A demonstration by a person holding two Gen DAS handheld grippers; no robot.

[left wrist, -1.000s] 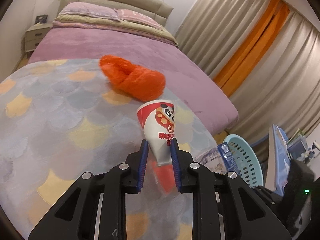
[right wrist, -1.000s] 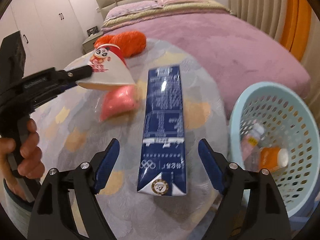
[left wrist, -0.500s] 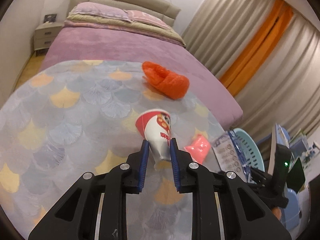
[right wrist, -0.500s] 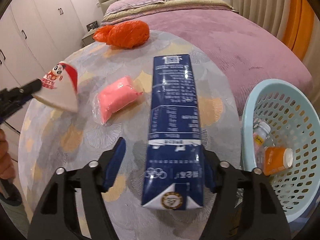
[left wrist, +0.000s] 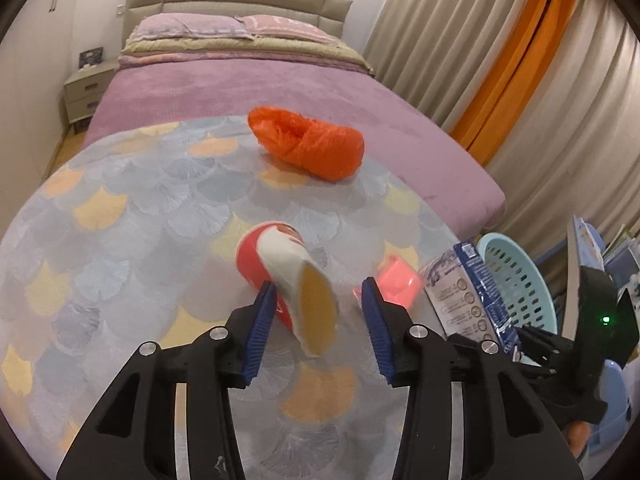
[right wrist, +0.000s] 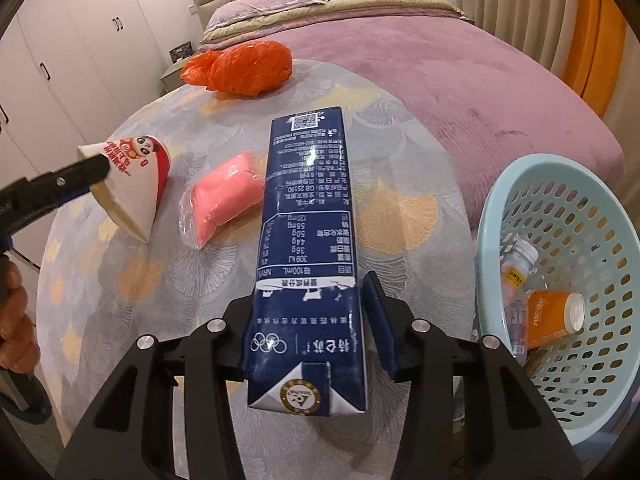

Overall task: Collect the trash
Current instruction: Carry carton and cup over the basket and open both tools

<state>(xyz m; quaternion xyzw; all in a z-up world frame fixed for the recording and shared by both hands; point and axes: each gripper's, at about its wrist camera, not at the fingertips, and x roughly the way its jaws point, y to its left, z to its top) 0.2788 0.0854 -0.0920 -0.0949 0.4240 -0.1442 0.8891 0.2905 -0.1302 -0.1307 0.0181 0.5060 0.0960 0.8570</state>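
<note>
I have the milk carton (right wrist: 308,264) lengthways between my right gripper (right wrist: 306,332) fingers, clamped near its folded end so it can swing to the basket (right wrist: 560,208) just right of them. My left gripper (left wrist: 316,324) stands wide, the flattened paper cup (left wrist: 288,276) loose against its left finger; whether it touches the table (left wrist: 120,216) is unclear.

Your flattened red-and-white paper cup (right wrist: 132,184) with a panda print tilts at 9 o'clock on the worktop (right wrist: 400,208). The pink packet (right wrist: 224,196) lies beside it, the tall navy carton (right wrist: 308,240) at centre, the orange bag (right wrist: 240,66) at 12 o'clock.
</note>
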